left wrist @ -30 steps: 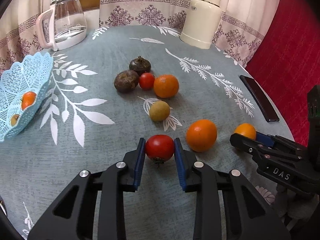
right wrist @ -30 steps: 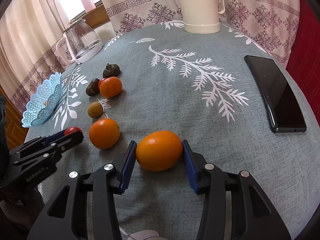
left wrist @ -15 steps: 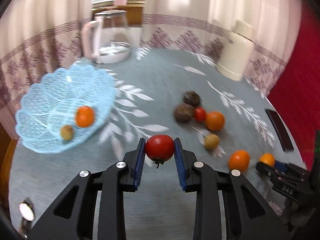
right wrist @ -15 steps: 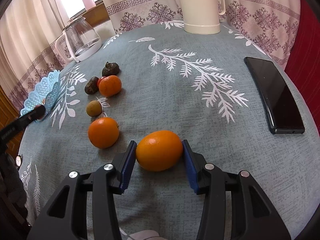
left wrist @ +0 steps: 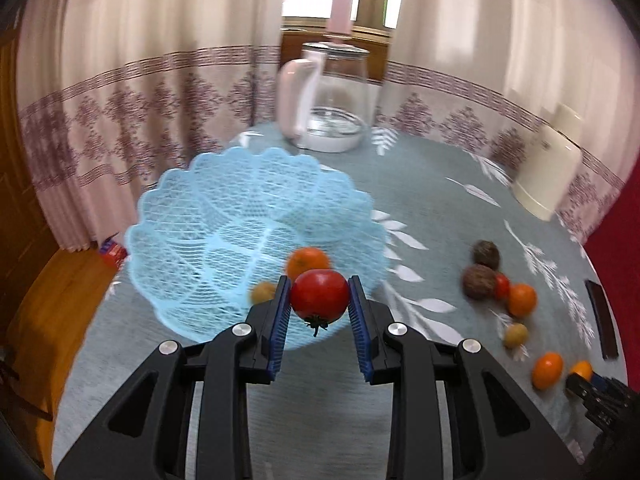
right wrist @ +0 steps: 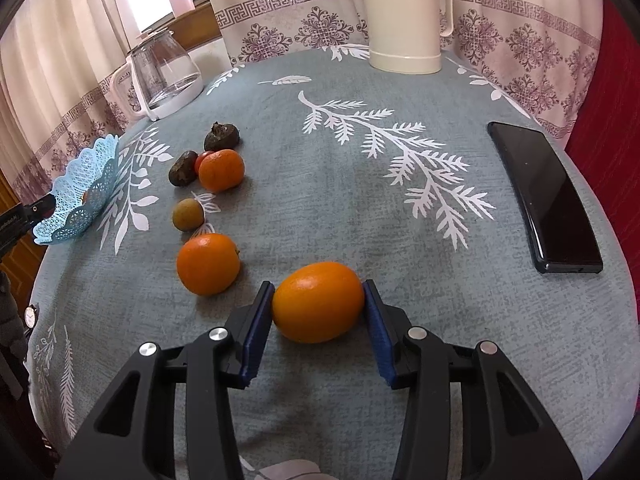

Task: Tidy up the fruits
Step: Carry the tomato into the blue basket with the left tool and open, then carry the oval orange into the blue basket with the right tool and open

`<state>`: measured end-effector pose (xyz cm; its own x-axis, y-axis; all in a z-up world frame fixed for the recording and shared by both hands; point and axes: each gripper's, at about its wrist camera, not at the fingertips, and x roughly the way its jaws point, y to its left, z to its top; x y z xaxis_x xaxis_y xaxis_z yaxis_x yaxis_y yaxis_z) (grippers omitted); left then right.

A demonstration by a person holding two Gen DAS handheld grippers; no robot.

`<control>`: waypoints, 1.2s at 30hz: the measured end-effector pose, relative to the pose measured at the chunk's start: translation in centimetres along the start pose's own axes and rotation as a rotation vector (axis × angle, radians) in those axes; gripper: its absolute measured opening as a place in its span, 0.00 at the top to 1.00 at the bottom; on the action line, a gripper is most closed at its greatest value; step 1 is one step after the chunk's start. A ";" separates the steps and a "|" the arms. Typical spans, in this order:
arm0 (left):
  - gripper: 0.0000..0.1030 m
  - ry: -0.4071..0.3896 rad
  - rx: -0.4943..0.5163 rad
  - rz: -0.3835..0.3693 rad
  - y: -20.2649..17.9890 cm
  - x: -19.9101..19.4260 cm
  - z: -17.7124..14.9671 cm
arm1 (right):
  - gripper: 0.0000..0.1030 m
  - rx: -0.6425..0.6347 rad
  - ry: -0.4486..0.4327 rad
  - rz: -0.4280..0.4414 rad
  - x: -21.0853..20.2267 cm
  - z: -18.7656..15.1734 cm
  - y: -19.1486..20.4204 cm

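Left tongs (left wrist: 319, 300) are clamped on the red tomato (left wrist: 319, 295), carried above the near rim of the blue basket (left wrist: 192, 216). Your step, as judged: drop it in. Move the tomato forward past the rim before you loosen the pads, and lower it toward the mesh floor so it does not bounce. An orange (left wrist: 307, 261) and a small yellowish fruit (left wrist: 263, 291) already lie in the near part of the basket; aim for the bare mesh to their left, or the tomato may knock against them.

Right tongs (right wrist: 318, 304) flank the oval orange fruit (right wrist: 318, 302) on the tabletop (right wrist: 360, 200), blue pads at both its sides. Whether they press it firmly, you cannot tell; the fruit looks to rest on the cloth. Hold it there until the left side is done.

Hard to read: the left view is motion-blurred, so the tomato's height above the mesh is uncertain. The tomato hides part of the orange behind it. In the right view the basket (right wrist: 80, 196) is seen edge-on at far left, contents mostly hidden.
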<state>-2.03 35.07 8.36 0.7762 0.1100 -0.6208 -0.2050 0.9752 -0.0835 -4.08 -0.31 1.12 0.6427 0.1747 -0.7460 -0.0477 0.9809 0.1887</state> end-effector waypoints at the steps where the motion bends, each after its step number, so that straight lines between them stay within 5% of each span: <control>1: 0.71 -0.001 -0.010 0.011 0.5 0.1 0.1 | 0.56 0.000 0.000 -0.002 0.0 0.0 0.0; 9: 0.70 0.006 -0.062 0.060 3.4 1.2 0.2 | 0.57 0.009 0.000 -0.010 -0.3 0.1 0.1; 14: 0.38 -0.005 -0.098 0.079 4.5 1.2 0.1 | 0.57 0.013 -0.009 -0.010 -0.7 0.4 0.4; 26: 0.30 -0.051 -0.125 0.124 6.1 -0.5 1.0 | 0.57 -0.040 -0.053 0.034 -1.7 2.5 3.5; 36: 0.25 -0.088 -0.155 0.162 7.7 -2.1 1.5 | 0.57 -0.185 -0.095 0.168 -1.7 5.5 11.7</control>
<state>-4.32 42.62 10.23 0.7730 0.2859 -0.5664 -0.4154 0.9028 -0.1112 -1.53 10.44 8.17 0.6824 0.3363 -0.6491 -0.2931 0.9393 0.1785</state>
